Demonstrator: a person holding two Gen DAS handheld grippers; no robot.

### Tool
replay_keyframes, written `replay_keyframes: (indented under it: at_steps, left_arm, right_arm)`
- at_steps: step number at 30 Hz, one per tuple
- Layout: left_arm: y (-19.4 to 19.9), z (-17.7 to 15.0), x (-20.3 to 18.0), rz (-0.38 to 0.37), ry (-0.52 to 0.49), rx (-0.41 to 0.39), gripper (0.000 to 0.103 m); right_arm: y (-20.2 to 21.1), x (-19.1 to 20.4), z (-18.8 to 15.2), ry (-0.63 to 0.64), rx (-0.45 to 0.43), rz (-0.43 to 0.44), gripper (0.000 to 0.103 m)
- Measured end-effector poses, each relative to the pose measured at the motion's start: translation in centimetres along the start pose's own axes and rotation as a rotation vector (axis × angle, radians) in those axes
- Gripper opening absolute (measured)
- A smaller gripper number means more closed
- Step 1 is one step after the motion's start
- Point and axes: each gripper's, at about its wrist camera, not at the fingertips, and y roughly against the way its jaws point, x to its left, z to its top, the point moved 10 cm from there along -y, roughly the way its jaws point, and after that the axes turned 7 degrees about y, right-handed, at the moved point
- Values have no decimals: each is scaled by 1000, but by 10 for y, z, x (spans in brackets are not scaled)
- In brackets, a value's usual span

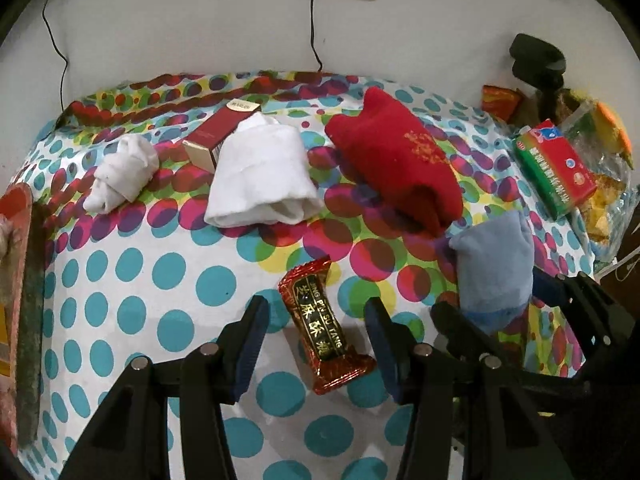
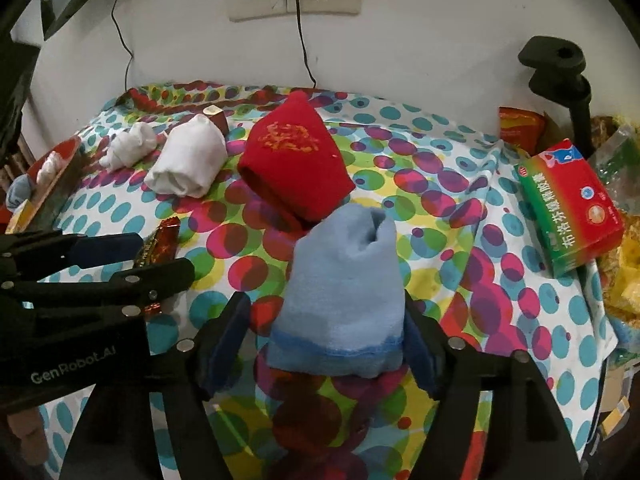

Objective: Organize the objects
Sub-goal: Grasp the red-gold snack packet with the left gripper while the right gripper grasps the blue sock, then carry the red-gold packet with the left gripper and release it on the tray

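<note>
The left gripper (image 1: pixel 316 320) stands with its jaws spread wide on either side of the candy bar (image 1: pixel 322 326), which lies flat on the dotted cloth (image 1: pixel 180 248) near the worktop's front edge; neither finger touches the wrapper yet. The right gripper (image 2: pixel 326 344) brackets the blue sock (image 2: pixel 346 284), which sits just in front of the red sock (image 2: pixel 294 168), close to the front edge too. Its right finger (image 2: pixel 420 354) seems to press the fabric while a gap shows on the left, so I cannot tell whether it is truly clamped.

The step in hand looks like a paired pick. For the candy, the jaws should drop until the tips nearly meet the cloth, then close across the bar's narrow width near its middle; the foil is slick and the crimped ends would slip. The bar lies slightly askew, so turning the wrist to square up first would help. For the sock, a low bite through the folded cuff should keep the roll from unravelling. The two grippers sit close together, so lifting one at a time avoids a knock.

Both white socks (image 1: pixel 260 176) and the red box (image 1: pixel 218 134) lie toward the back edge.
</note>
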Motion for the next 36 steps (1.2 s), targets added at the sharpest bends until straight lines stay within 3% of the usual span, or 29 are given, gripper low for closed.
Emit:
replay_keyframes:
  at_steps: [8,11,12,13,14,18,30,36]
  left_arm:
    - [-2,-1,-1,-25,-7,-30,51]
    - [-3,-2,1,-55,5,-32,50]
    - [-4,-1,3,-54,2,-28,43]
    - [-3,-2,7,-15,-16,-25,23]
    - [-2,-3,12,14,-33,-27,18]
    - [4,-13,19,-10,-58,-9,18]
    - [31,-43,29,42,-184,-1,18]
    - [42,-45,33,8,-183,15,18]
  right_arm:
    - [0,1,0,3,0,2,73]
    - [2,-1,1,-1,-11,-9,55]
    - [3,-4,1,-22,-19,-10,45]
    - [4,-8,1,-46,-26,6,43]
    - [5,-12,1,-83,-37,37,42]
    - [6,-21,2,-173,-59,72,36]
    - [4,-18,1,-134,-43,21,37]
    - [5,-20,1,-158,-52,52,37]
